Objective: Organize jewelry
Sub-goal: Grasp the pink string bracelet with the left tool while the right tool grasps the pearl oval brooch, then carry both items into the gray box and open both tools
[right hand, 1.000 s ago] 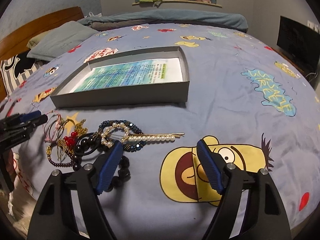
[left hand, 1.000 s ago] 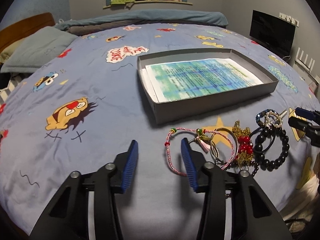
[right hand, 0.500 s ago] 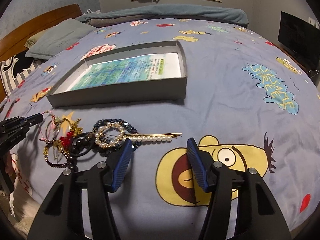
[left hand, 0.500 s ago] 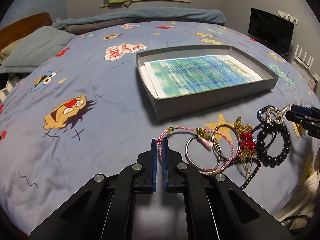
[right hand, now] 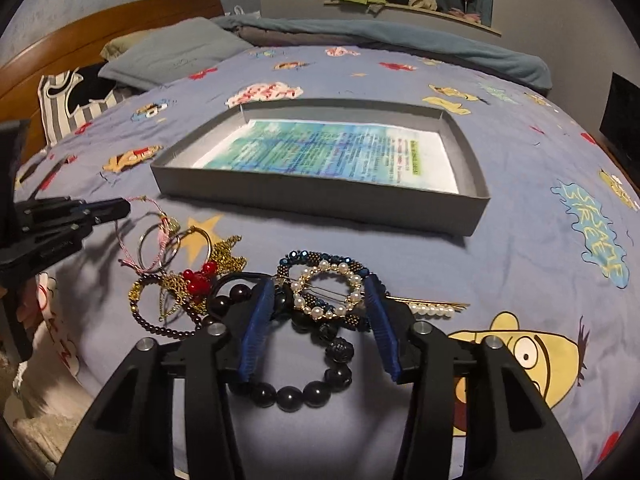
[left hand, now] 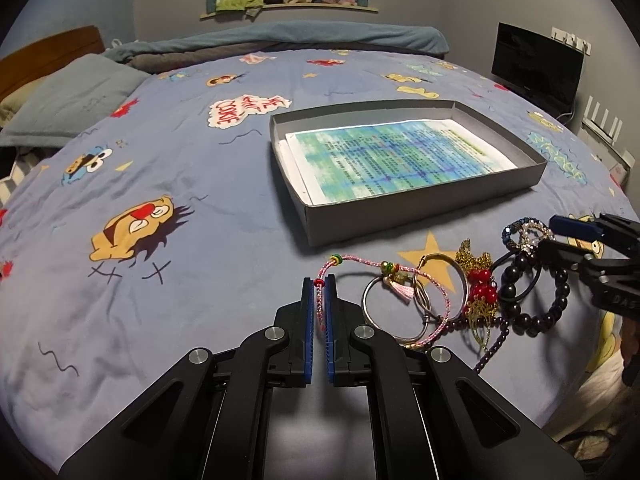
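Note:
A pile of jewelry lies on the blue cartoon bedspread in front of a shallow grey box point(left hand: 424, 210) lined with printed paper. My left gripper point(left hand: 319, 282) is shut on the pink braided cord bracelet point(left hand: 404, 270), whose far end trails right over two metal bangles point(left hand: 380, 312). My right gripper point(right hand: 320, 292) is open, its fingers standing either side of a round pearl hair clip point(right hand: 326, 292) that lies on a blue beaded ring. A black bead bracelet point(right hand: 304, 388) lies between the fingers, lower down. The grey box point(right hand: 320, 196) sits just behind.
A gold chain with red beads point(left hand: 480, 280) and a dark bead string point(left hand: 492, 350) lie in the pile. A pearl hairpin point(right hand: 432, 308) points right. Pillows point(left hand: 76, 96) and a folded blanket point(left hand: 280, 40) lie at the bed's far end. A black monitor point(left hand: 536, 64) stands at the right.
My left gripper closed on the pink cord bracelet's left end. My right gripper moved left and forward over the pearl clip, its fingers narrowing around it.

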Demonstrator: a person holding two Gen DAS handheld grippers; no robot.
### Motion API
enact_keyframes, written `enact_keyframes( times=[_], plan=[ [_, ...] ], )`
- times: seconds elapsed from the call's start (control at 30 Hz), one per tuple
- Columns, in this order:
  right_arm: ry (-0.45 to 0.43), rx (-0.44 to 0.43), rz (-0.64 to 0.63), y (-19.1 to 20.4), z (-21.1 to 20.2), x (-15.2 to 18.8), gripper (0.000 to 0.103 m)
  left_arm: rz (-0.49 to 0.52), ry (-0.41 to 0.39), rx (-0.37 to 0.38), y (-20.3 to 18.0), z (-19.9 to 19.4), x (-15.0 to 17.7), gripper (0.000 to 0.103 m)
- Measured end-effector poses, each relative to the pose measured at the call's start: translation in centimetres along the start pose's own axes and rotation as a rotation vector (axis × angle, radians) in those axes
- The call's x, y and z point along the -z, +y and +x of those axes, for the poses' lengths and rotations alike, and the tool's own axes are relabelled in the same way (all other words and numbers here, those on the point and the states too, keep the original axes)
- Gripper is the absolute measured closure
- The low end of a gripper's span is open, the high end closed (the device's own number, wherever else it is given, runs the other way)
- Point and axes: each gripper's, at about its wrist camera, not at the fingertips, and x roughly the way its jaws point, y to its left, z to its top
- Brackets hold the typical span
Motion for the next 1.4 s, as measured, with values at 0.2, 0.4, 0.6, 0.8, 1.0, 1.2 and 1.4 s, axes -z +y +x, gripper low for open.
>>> enact_keyframes(
  times=[0.2,0.4,0.6,0.8,1.0,1.2,1.4],
  plan=[
    [0.027,-0.019,0.016,0.0,0.9,0.2,0.064,-0.002,-0.007,0.005,0.2,-0.2,0.0,0.097],
    [0.030,-0.050,0.071,-0.8,0.6,0.2,0.063,0.001,-0.014,0.010,0.2,-0.5,-0.1,0.097],
    [0.041,-0.063,0.077,-0.9,1.0,0.2,0.063,0.003,-0.010,0.016,0.2,-0.4,0.0,0.097],
    [0.016,-0.068,0.068,-1.0,0.5,0.2,0.064,0.007,-0.025,0.021,0.0,-0.9,-0.1,0.097],
    [-0.017,-0.061,0.039,-0.8,-0.8,-0.1,0.065,0.014,-0.074,0.035,-0.1,-2.8,-1.0,0.097],
    [-0.032,-0.055,0.038,-1.3,-1.3,-0.4,0.074,0.018,-0.113,0.043,-0.3,-4.2,-2.1,0.097],
    [-0.017,-0.043,0.010,-1.1,-1.2,-0.5,0.074,0.020,-0.110,0.051,-0.4,-4.3,-2.1,0.097]
  ],
)
